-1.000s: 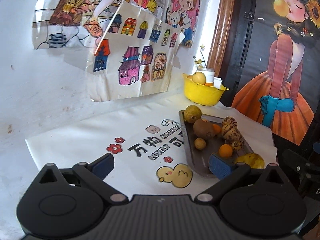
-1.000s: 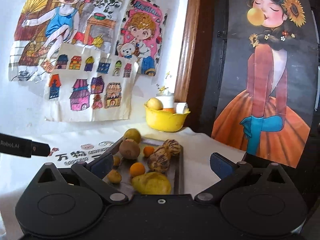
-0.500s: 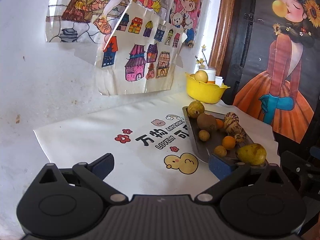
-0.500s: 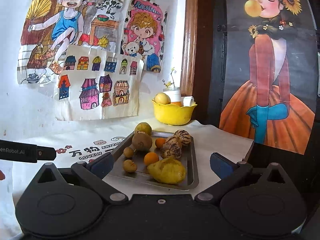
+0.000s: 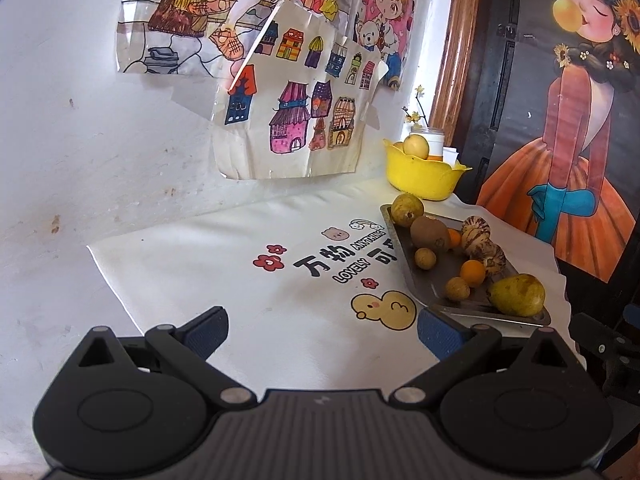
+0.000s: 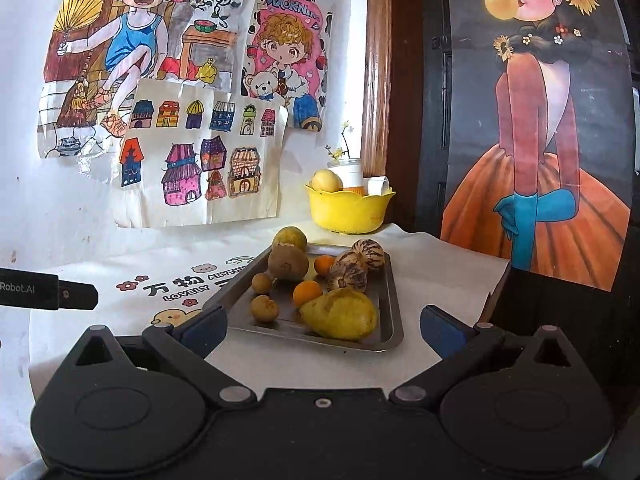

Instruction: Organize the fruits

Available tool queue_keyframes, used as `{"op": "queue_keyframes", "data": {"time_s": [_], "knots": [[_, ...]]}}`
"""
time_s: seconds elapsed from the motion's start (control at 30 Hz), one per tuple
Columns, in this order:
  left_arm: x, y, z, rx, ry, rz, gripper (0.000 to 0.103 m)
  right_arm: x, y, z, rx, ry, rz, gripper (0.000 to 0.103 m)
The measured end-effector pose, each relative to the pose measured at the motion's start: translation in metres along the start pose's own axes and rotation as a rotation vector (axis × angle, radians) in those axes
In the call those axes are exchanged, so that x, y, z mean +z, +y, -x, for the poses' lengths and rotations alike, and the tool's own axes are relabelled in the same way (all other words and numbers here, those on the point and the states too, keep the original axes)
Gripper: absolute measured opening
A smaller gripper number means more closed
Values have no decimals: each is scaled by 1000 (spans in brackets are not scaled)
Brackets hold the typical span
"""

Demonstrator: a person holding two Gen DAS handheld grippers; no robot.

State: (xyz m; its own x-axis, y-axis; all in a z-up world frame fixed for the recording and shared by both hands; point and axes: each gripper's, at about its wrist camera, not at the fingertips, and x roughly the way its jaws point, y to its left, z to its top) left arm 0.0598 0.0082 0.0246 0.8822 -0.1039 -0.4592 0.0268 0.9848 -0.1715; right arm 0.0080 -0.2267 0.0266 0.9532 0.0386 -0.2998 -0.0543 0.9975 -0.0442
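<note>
Both fruit-laden tray (image 6: 394, 316) corners lie beyond open right gripper (image 6: 323, 326).

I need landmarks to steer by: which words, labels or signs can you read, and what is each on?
"万物", "LOVELY", "ANYTHING" (end cut off by the tray): white tablecloth.
"MORNIN…", end unclear: pink cartoon poster.
"Robot.AI", start cropped: left gripper body.
Faint mark on the yellow bowl: too blurred to read.

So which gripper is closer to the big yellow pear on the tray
Right. The right gripper faces the pear head-on, open around the tray's near end. The left gripper sits off to the pear's left, over the cloth.
</note>
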Motion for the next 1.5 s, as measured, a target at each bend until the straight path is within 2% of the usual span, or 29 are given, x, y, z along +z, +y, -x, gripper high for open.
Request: {"op": "queue_keyframes", "data": {"time_s": [0.3, 0.5, 0.9, 1.17, 1.5], "knots": [[-9, 6, 3, -5, -40, -12, 103, -12, 6, 2, 17, -7, -14, 102], [-19, 11, 4, -7, -61, -17, 103, -25, 16, 6, 3, -25, 29, 102], [-36, 13, 12, -24, -78, -39, 103, -38, 23, 17, 6, -46, 30, 102], [-44, 12, 13, -52, -72, -51, 103, -43, 33, 19, 32, -28, 60, 102], [-48, 17, 15, -45, -74, -50, 103, -43, 32, 20, 18, -30, 48, 102]]}}
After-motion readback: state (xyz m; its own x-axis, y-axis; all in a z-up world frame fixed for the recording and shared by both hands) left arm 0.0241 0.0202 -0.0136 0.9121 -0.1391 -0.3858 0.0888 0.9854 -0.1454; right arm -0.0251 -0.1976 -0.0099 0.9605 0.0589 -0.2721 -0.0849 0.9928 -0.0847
